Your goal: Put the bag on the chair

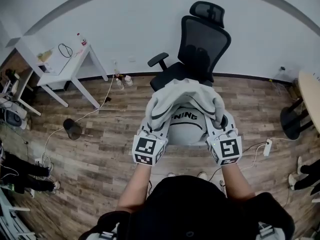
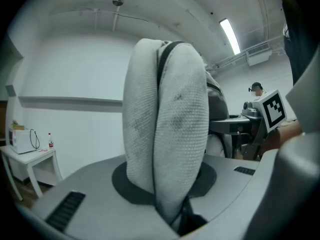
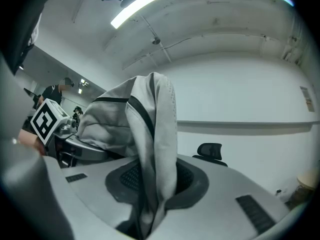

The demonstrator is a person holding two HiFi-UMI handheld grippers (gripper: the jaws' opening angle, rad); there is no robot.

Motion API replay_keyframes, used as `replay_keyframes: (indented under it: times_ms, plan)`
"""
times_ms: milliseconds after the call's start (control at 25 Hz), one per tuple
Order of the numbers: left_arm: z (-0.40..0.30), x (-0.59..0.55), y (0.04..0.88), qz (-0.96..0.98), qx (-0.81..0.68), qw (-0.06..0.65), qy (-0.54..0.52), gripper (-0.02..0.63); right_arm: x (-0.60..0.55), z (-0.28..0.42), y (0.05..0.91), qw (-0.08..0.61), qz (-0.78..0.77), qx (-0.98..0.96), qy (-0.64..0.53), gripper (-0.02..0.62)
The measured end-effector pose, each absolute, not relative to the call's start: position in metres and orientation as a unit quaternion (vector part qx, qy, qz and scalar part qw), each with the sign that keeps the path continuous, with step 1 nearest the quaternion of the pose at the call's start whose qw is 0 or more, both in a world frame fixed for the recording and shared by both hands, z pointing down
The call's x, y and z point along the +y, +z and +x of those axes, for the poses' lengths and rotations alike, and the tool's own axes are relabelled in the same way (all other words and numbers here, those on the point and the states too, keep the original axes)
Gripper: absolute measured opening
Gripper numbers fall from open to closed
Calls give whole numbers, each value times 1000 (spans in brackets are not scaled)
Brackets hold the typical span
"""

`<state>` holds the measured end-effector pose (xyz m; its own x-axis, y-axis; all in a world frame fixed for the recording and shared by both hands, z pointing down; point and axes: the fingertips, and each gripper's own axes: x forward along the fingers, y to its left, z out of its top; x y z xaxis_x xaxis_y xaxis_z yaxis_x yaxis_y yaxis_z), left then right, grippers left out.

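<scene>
We hold the soft grey bag [image 1: 186, 115] in the air, in front of the black mesh chair [image 1: 202, 49]. The left tongs [image 2: 167, 184] are closed on its thick woven padding, the right tongs [image 3: 150, 189] on its smooth folded cloth.

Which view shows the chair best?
Head view: the chair shows almost whole; only the bag hides part of its seat. The right gripper view catches just its headrest, far off past the bag. The left gripper view shows none of it; the bag fills the middle.
</scene>
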<state>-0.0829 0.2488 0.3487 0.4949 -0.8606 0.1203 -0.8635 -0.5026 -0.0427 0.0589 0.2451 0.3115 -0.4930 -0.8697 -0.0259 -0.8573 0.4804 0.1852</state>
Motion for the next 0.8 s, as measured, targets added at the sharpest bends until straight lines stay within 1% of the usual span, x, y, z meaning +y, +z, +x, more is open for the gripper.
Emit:
replay_keyframes:
  times_ms: [200, 360, 800]
  plan:
    - [-98, 247, 352, 868, -492, 8, 67, 101, 244, 44, 317, 30, 504, -859, -81, 97]
    - [-106, 242, 357, 871, -486, 9, 74, 101, 243, 36, 323, 37, 509, -856, -77, 98]
    - [-88, 206, 379, 879, -468, 35, 87, 101, 209, 51, 341, 46, 508, -858, -60, 100]
